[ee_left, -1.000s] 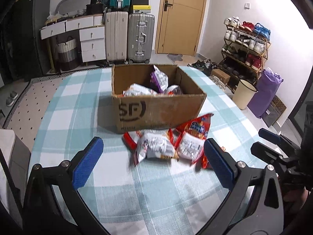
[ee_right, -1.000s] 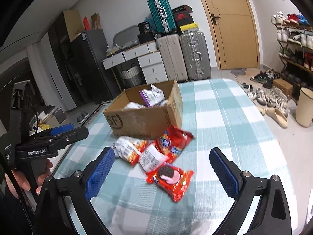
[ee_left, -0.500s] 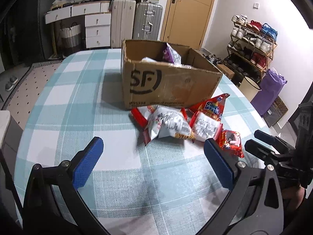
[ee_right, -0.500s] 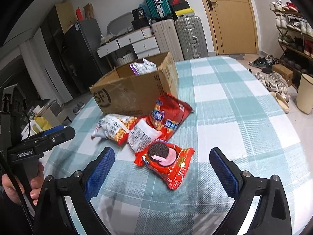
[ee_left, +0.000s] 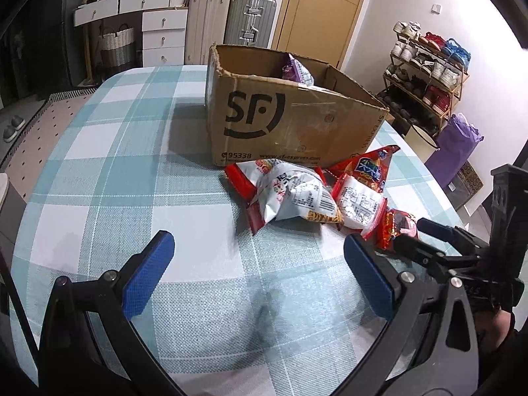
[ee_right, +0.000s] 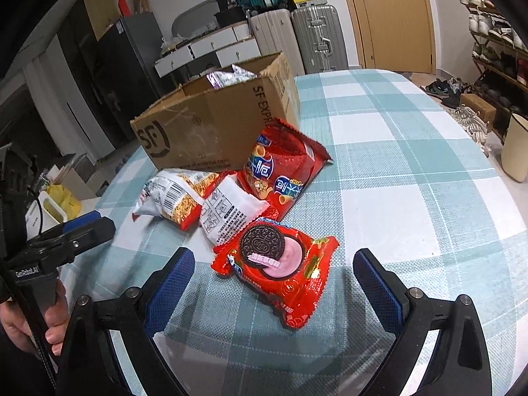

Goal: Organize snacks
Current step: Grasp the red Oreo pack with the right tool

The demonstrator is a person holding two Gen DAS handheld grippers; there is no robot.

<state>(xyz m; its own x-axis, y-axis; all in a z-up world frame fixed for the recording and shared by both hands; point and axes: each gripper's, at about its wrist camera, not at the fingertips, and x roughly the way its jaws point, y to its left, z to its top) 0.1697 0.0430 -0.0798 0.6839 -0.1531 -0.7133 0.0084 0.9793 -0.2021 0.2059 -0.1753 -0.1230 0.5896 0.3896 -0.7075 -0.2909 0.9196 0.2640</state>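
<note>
Jaws of right gripper [ee_right: 274, 280] gape, Oreo packet [ee_right: 280, 264] lying just ahead between them.

Both the left gripper [ee_left: 259, 270] and right gripper [ee_right: 274, 285] hover with fingers [ee_left: 148, 272] spread wide, holding nothing.

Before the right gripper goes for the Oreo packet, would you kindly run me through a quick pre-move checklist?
1. Right gripper jaws open, empty: ok.
2. Oreo packet lies between the jaws' line: ok.
3. Packet free of the white snack packet: not ok, its far edge touches or overlaps it.
4. Left gripper open, clear of the packet: ok.
5. Cardboard box open on top: ok.
6. Room left in box: cannot tell.
</note>
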